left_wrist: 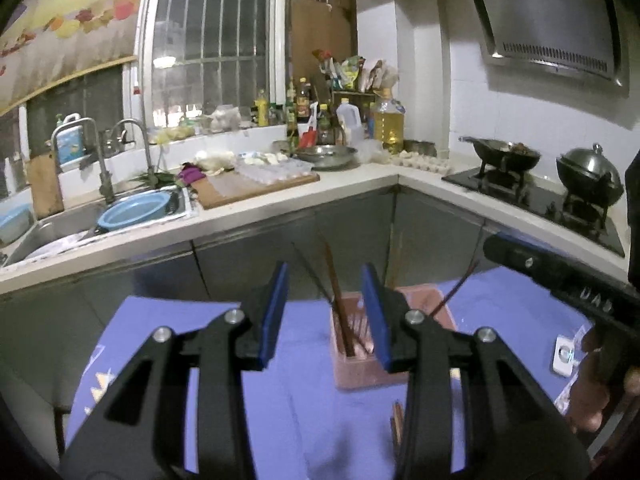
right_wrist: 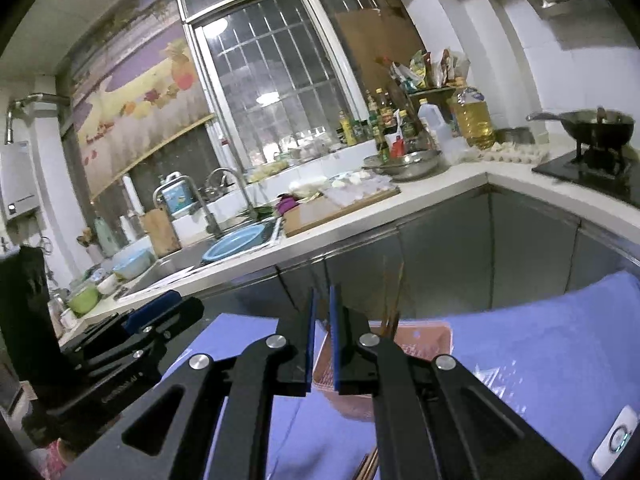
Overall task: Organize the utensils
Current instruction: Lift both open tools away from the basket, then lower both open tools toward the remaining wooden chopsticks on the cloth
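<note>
- Left wrist view: the left gripper (left_wrist: 325, 312) fills the lower middle of the frame with its blue-padded jaws spread wide, nothing between them.
- Through that gap, just right of centre, a pinkish-brown utensil holder (left_wrist: 362, 368) stands on a blue tablecloth (left_wrist: 160, 344).
- Several chopsticks (left_wrist: 340, 312) stand tilted inside the holder, their upper ends fanning out against the grey cabinet fronts.
- A few more chopsticks (left_wrist: 397, 424) lie flat on the cloth in the lower centre, partly hidden by the gripper's right-hand finger.
- At the right edge the right gripper (left_wrist: 560, 280) shows as a dark bar; one thin stick seems to reach out from its tip towards the holder, but blur makes this uncertain.
- A small white device (left_wrist: 564, 356) lies on the cloth at lower right.
- Right wrist view: the right gripper (right_wrist: 323, 336) sits at lower centre with its jaws drawn nearly together, only a narrow slit left; I cannot tell whether anything is pinched there.
- The utensil holder (right_wrist: 424, 344) lies right behind the fingers, with chopsticks (right_wrist: 390, 300) rising out of it just right of the jaws.
- The left gripper (right_wrist: 160, 312) appears at centre left, its fingers visibly apart.
- Loose chopsticks (right_wrist: 370, 466) peek out at the bottom edge, and the white device (right_wrist: 614, 442) sits at lower right on the blue tablecloth (right_wrist: 540, 340).
</note>
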{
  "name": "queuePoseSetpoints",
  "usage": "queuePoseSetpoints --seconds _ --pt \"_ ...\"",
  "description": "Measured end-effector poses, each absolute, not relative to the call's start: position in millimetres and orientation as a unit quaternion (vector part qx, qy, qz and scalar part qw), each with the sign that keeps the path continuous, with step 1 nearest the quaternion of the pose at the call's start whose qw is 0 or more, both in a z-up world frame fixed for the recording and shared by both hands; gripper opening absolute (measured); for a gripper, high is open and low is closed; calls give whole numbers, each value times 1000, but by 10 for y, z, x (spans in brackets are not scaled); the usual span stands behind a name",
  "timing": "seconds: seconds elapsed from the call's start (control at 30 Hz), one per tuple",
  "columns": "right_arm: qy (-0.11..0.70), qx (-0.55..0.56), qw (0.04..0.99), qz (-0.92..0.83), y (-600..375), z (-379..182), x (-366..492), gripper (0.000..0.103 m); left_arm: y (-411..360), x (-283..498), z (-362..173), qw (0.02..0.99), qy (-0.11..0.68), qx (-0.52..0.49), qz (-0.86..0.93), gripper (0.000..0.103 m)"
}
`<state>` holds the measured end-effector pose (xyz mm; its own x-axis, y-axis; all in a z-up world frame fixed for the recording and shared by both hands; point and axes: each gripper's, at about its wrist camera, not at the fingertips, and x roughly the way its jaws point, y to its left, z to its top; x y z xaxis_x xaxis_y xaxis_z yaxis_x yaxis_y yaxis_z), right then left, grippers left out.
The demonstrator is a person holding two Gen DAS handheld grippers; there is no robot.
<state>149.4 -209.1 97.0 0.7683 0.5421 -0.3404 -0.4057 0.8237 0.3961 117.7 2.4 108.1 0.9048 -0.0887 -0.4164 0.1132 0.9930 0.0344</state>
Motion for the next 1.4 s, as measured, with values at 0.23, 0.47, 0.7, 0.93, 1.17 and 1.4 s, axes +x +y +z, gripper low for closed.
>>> queuePoseSetpoints --seconds 0.23,0.47,0.7,0.93,1.17,1.4 --pt "245 183 922 237 -2255 285 760 57 -20 713 280 961 269 69 -13 36" --pt "346 173 900 202 -2238 -541 306 57 -68 478 -645 922 379 73 -36 36" --pt "419 117 878 200 -1925 -968 160 43 -110 403 -957 907 412 79 -31 36" --pt "434 81 873 209 -1741 -1062 91 37 -103 358 -1032 904 419 78 -21 36" --pt "436 42 876 203 -1598 -1087 61 36 -55 386 -1086 901 428 75 -13 36" --pt "422 -17 888 184 -1457 -1134 43 36 -39 413 -1097 900 429 73 -8 36"
